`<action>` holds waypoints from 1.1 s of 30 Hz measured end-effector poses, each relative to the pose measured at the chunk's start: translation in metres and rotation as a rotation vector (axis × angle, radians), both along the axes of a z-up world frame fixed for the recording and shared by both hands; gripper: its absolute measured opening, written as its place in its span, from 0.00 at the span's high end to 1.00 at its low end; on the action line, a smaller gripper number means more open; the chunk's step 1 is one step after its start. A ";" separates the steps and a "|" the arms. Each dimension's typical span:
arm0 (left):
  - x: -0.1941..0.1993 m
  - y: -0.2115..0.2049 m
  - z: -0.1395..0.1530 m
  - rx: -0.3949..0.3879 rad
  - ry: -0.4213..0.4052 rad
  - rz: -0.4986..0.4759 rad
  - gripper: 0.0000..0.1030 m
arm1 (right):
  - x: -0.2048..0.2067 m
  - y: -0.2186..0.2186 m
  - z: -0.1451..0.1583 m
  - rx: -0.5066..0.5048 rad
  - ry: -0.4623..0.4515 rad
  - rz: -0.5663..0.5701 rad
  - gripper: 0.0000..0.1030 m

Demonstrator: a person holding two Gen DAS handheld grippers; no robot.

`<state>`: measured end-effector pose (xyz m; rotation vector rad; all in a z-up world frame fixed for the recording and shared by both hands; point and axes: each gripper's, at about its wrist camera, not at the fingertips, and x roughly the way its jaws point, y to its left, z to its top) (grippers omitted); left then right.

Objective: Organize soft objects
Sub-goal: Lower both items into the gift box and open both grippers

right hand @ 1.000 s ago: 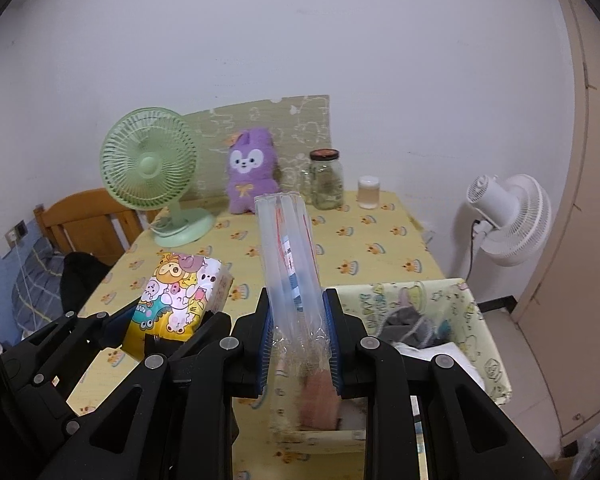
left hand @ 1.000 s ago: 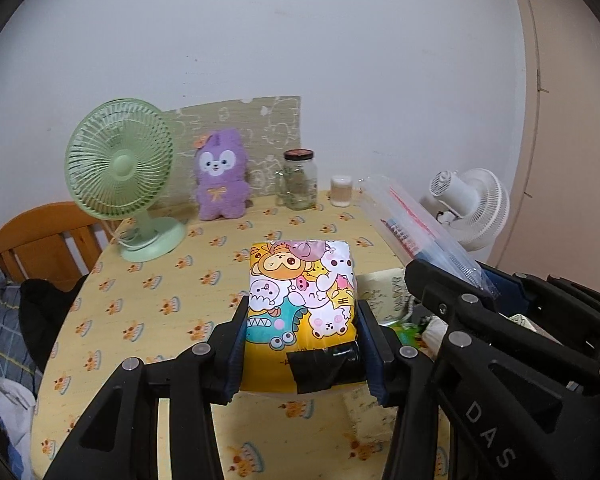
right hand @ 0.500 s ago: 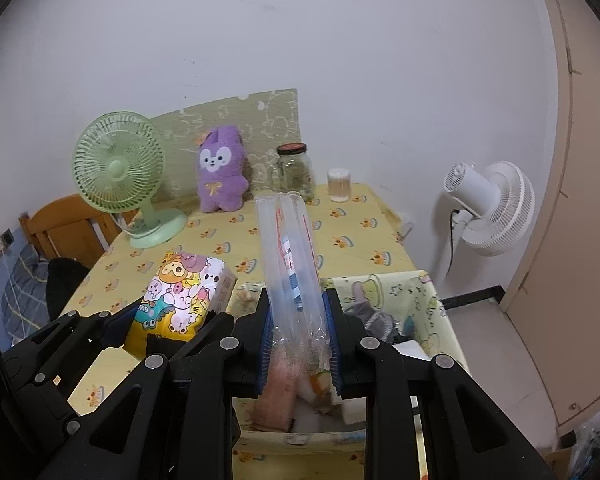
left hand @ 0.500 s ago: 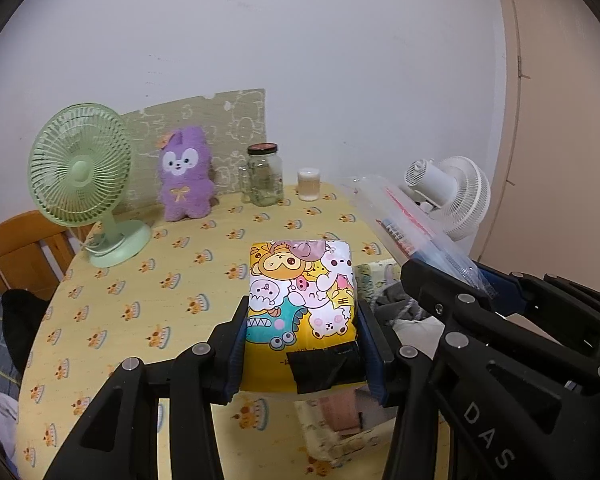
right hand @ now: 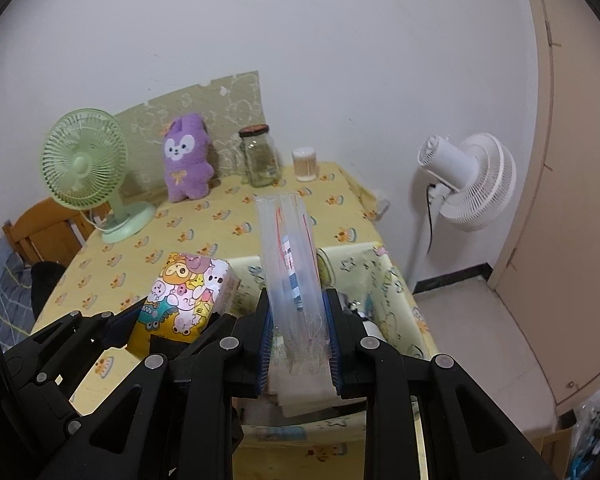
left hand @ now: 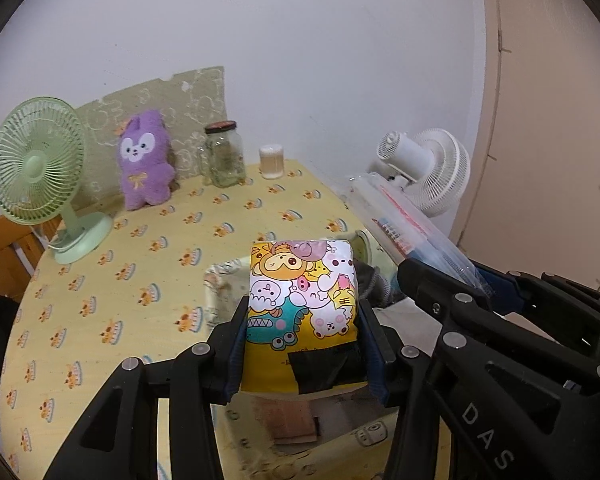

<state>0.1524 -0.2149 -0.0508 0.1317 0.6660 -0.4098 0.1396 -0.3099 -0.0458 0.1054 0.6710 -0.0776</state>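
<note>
The cartoon-printed soft pack [left hand: 302, 300] was held between the pads of the left tool [left hand: 302, 344], its long axis running forward along the fingers, directly above the open fabric bin [left hand: 220, 280] at the bench's near right corner. The left tool's jaws had just been opening slightly, yet the pads were seen pressed on the pack's sides. The pack looked plump and squarish, yellow-based with crowded animal faces, a dark patch of tape at its near end. Just to its right, the clear plastic sleeve pack [right hand: 290, 276] was clamped narrowly in the right tool [right hand: 298, 336], its long axis pointing up and away, its lower end over the same bin, whose printed wall [right hand: 380, 276] was seen beyond the fingers. Both tools were judged equally near the bin, so only a lowering and release seemed to be called for. Folded items already lay inside. Farther back on the bench stood a purple plush [left hand: 144, 160], a green fan [left hand: 36, 160] and a glass jar [left hand: 222, 156].
</note>
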 end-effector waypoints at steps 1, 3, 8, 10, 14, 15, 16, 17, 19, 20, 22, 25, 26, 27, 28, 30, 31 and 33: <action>0.001 -0.002 -0.002 0.003 0.005 -0.013 0.50 | 0.000 -0.001 -0.002 0.001 0.005 -0.005 0.74; 0.002 -0.006 -0.005 0.009 0.013 -0.022 0.49 | 0.000 -0.006 -0.008 0.004 0.017 -0.017 0.74; 0.000 -0.011 -0.012 0.041 0.024 -0.048 0.33 | -0.001 -0.011 -0.016 0.024 0.030 -0.024 0.74; -0.002 -0.011 -0.012 0.057 0.019 -0.051 0.25 | -0.002 -0.011 -0.019 0.033 0.034 -0.020 0.74; -0.004 -0.010 -0.012 0.072 0.016 -0.065 0.19 | -0.002 -0.008 -0.019 0.040 0.034 -0.014 0.74; -0.004 -0.009 -0.013 0.082 0.015 -0.066 0.18 | -0.002 -0.006 -0.020 0.040 0.036 -0.011 0.74; -0.005 -0.008 -0.013 0.094 0.013 -0.063 0.18 | -0.002 -0.006 -0.020 0.042 0.037 -0.008 0.74; -0.005 -0.007 -0.013 0.103 0.012 -0.058 0.18 | -0.003 -0.004 -0.021 0.048 0.038 -0.003 0.74; -0.005 -0.003 -0.014 0.118 0.013 -0.045 0.18 | -0.001 -0.002 -0.024 0.069 0.045 0.013 0.75; -0.004 -0.001 -0.014 0.125 0.018 -0.034 0.18 | 0.000 -0.001 -0.026 0.079 0.048 0.021 0.75; -0.001 0.002 -0.015 0.135 0.030 -0.014 0.18 | 0.003 0.002 -0.029 0.092 0.055 0.036 0.74; 0.002 0.006 -0.016 0.143 0.037 0.013 0.17 | 0.008 0.006 -0.031 0.107 0.060 0.056 0.74; 0.003 0.007 -0.016 0.145 0.036 0.020 0.16 | 0.010 0.007 -0.031 0.110 0.060 0.059 0.74; 0.005 0.008 -0.017 0.146 0.036 0.026 0.15 | 0.012 0.008 -0.032 0.114 0.062 0.062 0.74; 0.007 0.008 -0.018 0.146 0.039 0.029 0.14 | 0.013 0.008 -0.033 0.115 0.063 0.063 0.73; 0.010 0.008 -0.020 0.145 0.048 0.029 0.14 | 0.017 0.009 -0.035 0.112 0.076 0.064 0.71; 0.012 0.008 -0.021 0.143 0.054 0.026 0.14 | 0.019 0.008 -0.036 0.110 0.081 0.064 0.68; 0.015 0.008 -0.023 0.138 0.064 0.017 0.14 | 0.022 0.007 -0.038 0.105 0.091 0.057 0.58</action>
